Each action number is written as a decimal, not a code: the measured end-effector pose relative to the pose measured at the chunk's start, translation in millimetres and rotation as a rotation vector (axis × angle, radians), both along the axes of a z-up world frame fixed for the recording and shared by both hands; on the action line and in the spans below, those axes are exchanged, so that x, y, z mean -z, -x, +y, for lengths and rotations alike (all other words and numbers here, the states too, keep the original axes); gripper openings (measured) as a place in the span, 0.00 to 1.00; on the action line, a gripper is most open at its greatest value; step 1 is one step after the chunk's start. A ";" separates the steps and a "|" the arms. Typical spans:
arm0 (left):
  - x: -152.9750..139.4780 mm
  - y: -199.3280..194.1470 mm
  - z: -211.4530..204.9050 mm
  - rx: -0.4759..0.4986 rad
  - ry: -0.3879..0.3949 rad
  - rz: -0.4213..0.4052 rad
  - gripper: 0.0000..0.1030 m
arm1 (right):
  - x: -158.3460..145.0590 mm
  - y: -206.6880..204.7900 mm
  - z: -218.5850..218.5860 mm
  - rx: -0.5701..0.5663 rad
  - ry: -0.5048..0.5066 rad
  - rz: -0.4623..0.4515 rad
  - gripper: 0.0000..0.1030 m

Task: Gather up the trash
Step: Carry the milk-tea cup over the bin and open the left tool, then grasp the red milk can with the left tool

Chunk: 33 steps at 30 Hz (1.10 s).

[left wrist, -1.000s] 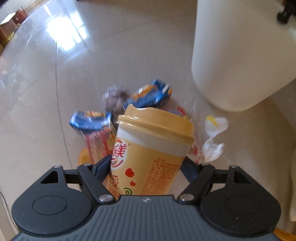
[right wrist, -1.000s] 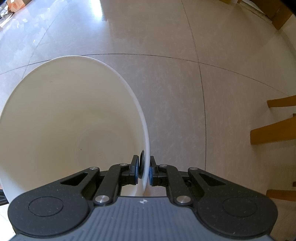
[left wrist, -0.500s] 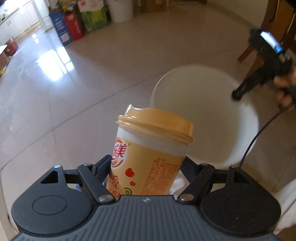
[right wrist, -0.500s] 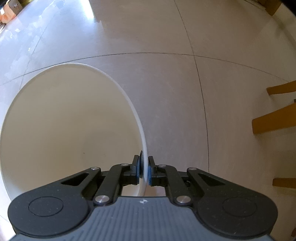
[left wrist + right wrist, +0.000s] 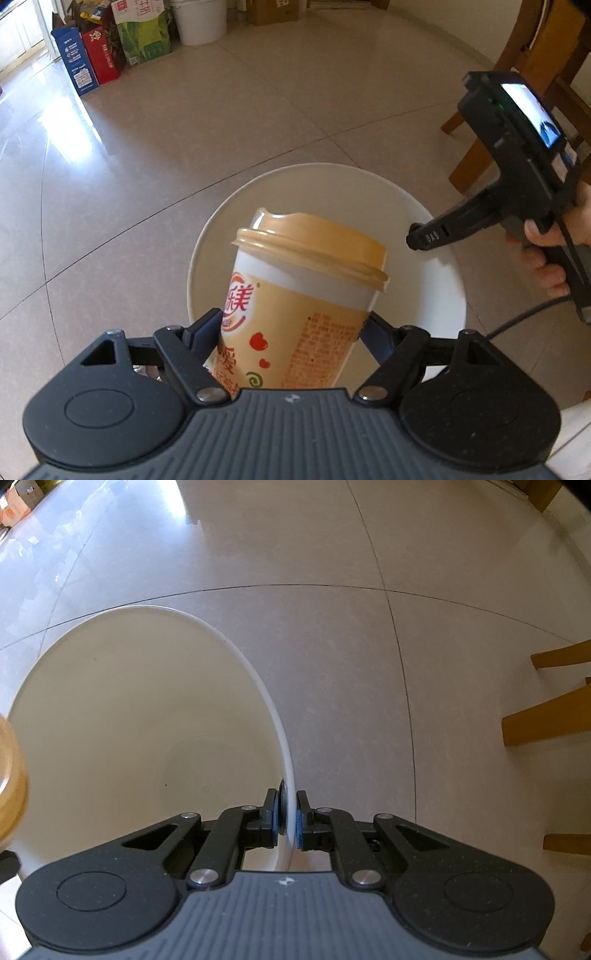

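Trash in hand is a yellow lidded drink cup [image 5: 303, 295], held above the mouth of the white bin [image 5: 439, 295]. Largest in both views is the pale tiled floor [image 5: 369, 664], on which the bin stands, and as far as its depths show it looks empty. Wooden chair legs [image 5: 546, 716] stand off to one side, and cartons and bags [image 5: 107, 48] line the far wall.

The right gripper [image 5: 289, 818] is pinched tight on the bin's rim [image 5: 275, 716], one pad inside the wall and one outside, pointing down. The left gripper [image 5: 291, 332] clasps the cup's body low down, its fingers [image 5: 205, 328] against the sides; those jaws have just eased slightly wider, though the cup sits between them and has not dropped.

To do the drop well, I judge the cup should be brought fully over the middle of the opening and lowered a little before release, clear of the other tool, while the right grip keeps the bin from tipping.

The cup's base is hidden behind the gripper body, the person's hand [image 5: 546, 254] is cut off at the edge, and in the right view the cup is only a blur at the left border.
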<state>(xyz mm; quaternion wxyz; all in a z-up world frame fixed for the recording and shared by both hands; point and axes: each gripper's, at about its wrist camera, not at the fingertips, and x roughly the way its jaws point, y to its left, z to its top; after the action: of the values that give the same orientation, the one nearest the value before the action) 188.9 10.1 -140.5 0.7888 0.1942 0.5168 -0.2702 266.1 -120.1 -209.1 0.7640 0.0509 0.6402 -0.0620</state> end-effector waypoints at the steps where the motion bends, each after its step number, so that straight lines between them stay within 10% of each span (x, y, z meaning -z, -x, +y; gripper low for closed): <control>1: -0.8 2.3 1.9 -0.006 0.010 -0.004 0.84 | 0.0 0.2 0.2 -0.002 0.000 0.000 0.10; 14: -13.6 4.4 77.4 -0.157 0.025 -0.115 0.95 | -0.6 3.0 -0.2 -0.006 -0.002 -0.006 0.10; 24: 58.8 24.9 138.5 -0.324 -0.105 -0.203 0.95 | -0.6 3.0 0.9 -0.005 0.003 -0.008 0.10; 33: 166.0 47.1 160.8 -0.553 -0.075 -0.044 0.94 | -0.4 5.8 4.0 -0.012 0.017 -0.016 0.11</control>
<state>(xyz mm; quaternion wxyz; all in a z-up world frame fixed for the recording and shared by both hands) 141.8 170.9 -306.4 0.8359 0.0805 0.5426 -0.0212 260.3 -116.1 -208.7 0.7697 0.0410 0.6340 -0.0624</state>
